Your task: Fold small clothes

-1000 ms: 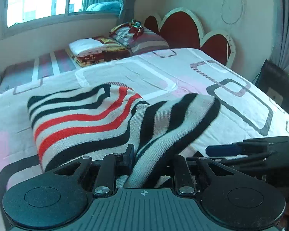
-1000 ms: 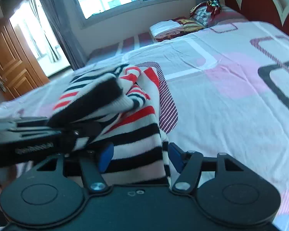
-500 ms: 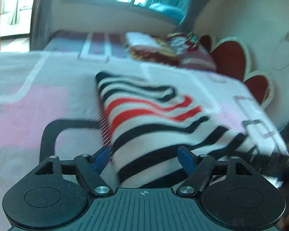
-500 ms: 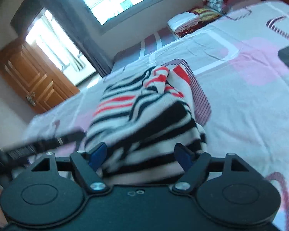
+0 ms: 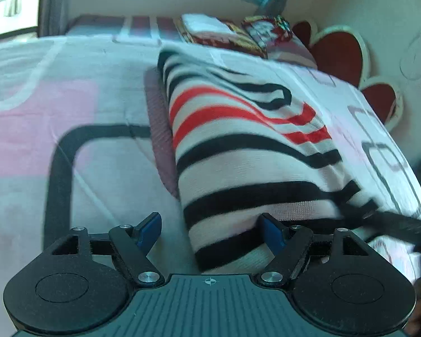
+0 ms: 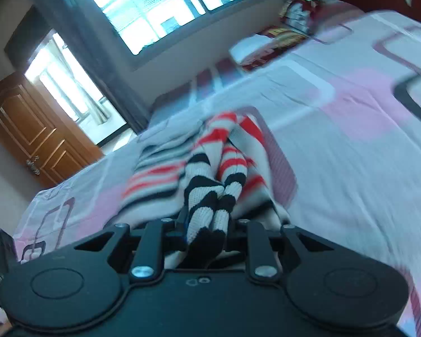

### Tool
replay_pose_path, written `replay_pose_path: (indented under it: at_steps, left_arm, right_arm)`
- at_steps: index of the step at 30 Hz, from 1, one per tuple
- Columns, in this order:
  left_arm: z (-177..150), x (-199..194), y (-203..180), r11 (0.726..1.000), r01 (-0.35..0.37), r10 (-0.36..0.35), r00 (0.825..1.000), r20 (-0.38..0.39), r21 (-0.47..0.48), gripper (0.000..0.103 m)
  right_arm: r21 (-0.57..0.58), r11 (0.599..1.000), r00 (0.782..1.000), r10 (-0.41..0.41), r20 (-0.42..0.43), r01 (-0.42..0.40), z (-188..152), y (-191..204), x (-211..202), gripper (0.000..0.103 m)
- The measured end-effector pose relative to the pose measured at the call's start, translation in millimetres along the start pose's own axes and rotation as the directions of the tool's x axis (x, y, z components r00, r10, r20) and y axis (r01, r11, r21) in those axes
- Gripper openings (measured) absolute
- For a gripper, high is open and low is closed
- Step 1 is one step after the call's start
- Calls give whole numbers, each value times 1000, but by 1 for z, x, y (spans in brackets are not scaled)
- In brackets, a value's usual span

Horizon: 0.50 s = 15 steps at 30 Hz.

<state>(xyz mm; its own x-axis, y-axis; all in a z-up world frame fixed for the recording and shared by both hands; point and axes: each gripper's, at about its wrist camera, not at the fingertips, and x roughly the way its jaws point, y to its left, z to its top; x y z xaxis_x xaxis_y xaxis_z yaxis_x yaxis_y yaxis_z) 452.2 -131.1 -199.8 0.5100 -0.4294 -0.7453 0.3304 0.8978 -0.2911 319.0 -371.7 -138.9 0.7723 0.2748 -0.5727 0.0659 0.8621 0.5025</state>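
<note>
The left gripper (image 5: 209, 231) hovers low over the bed (image 5: 28, 146) with its blue-tipped fingers (image 5: 150, 229) spread wide and nothing between them but air and the near end of the striped sweater (image 5: 247, 151). The garment lies folded on the sheet straight ahead of this tool, its black, white and red bands running away from the tips towards the stacked bedding (image 5: 227, 32) and the red headboard (image 5: 336, 53) beyond, off to the right.

The right gripper (image 6: 206, 226) is pressed together, pinching a bunched fold of the same sweater (image 6: 210, 191) right at its tips; the knit rises ahead of it in two ridges. The fabric further forward is blurred, so how it lies there is hard to say. Ahead and to the left of this tool stand a wooden door (image 6: 33, 137) and a bright window (image 6: 165, 8)
</note>
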Motion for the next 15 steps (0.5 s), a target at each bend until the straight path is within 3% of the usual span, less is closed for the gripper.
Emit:
replay_pose_path:
  at_steps: [2,3,9,10,12,15]
  left_arm:
    - [-3,0,-2,1000,-10,10,1000,6,7,76]
    - [-4,0,-2,1000,-11,11,1000,5,3,76]
    - [2,-20,-2,999,31,-31,999,8,-44,76]
    - [5,-26,-4,998,40,-39,999,26,-44,76]
    - [14,-35,-7,999,39,-37,997,70,-34,76]
    - [32,-35,-7,998,32,-25,993,113,-61,76]
  right_arm:
    - [7,997,996,-73,-50,73,-16,-17,16,20]
    - [29,997,996,-69,-48,71,-19,-23,18,19]
    - [-72,990,992,-119,37,122,-3,-1,-4,35]
    - [-91,986,990,-133,52,138,-1,4,-8,45]
    - [-137,976,983,-158,98,170,5,9,-13,56]
    - [-193,962,976,-164,145,191,21,14,-8,52]
